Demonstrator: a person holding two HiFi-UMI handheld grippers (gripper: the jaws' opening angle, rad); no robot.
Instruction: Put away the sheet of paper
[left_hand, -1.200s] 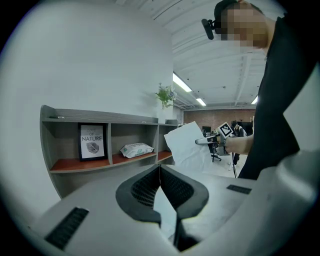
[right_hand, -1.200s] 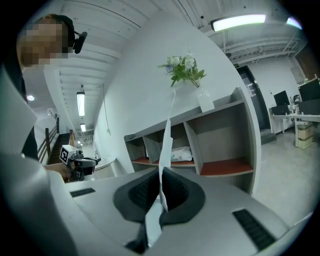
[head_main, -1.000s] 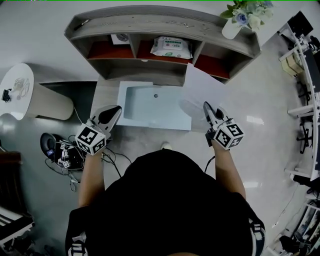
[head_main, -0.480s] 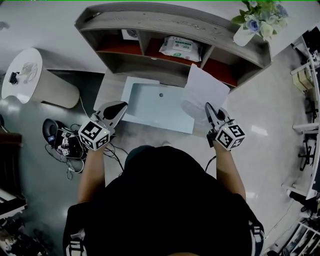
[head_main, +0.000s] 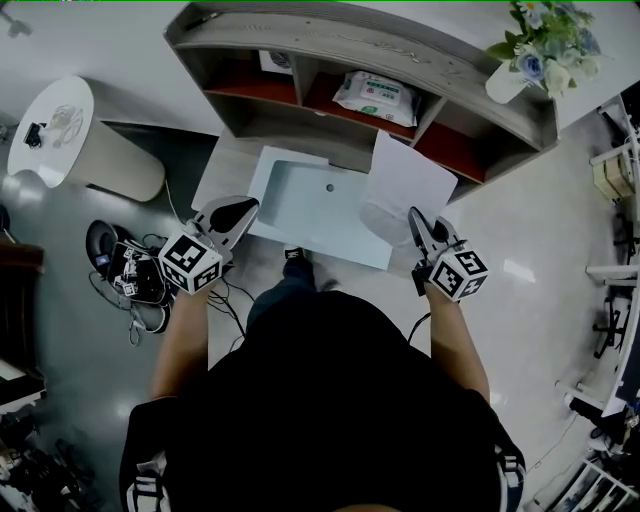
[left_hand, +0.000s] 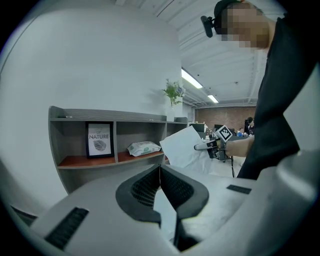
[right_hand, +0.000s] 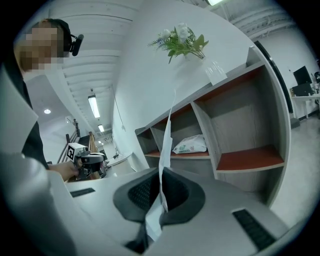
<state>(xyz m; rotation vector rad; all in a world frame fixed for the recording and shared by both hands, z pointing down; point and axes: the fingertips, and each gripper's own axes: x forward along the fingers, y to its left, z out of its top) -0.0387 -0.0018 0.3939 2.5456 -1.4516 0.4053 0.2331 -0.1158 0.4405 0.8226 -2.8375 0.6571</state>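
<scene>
The white sheet of paper (head_main: 405, 182) hangs in front of the shelf's right compartment (head_main: 455, 152), pinched at its near edge. My right gripper (head_main: 413, 217) is shut on it. In the right gripper view the sheet (right_hand: 168, 140) stands edge-on between the closed jaws of that gripper (right_hand: 162, 189). My left gripper (head_main: 241, 209) is shut with nothing in it, over the left rim of a pale blue tray (head_main: 290, 205). The left gripper view shows its jaws (left_hand: 160, 169) meeting, with the sheet (left_hand: 181, 147) and the right gripper (left_hand: 202, 146) beyond.
The grey shelf (head_main: 350, 42) has red-brown boards, a framed picture (left_hand: 99, 140) in the left compartment and a pack of wipes (head_main: 376, 96) in the middle. A vase of flowers (head_main: 535, 55) stands on top. A round white stool (head_main: 60, 140) and floor cables (head_main: 130, 285) lie left.
The shelf and tray have slid right and nearer in the head view as the person steps forward. A shoe now shows below the tray. Both grippers keep their pose, paper still held.
</scene>
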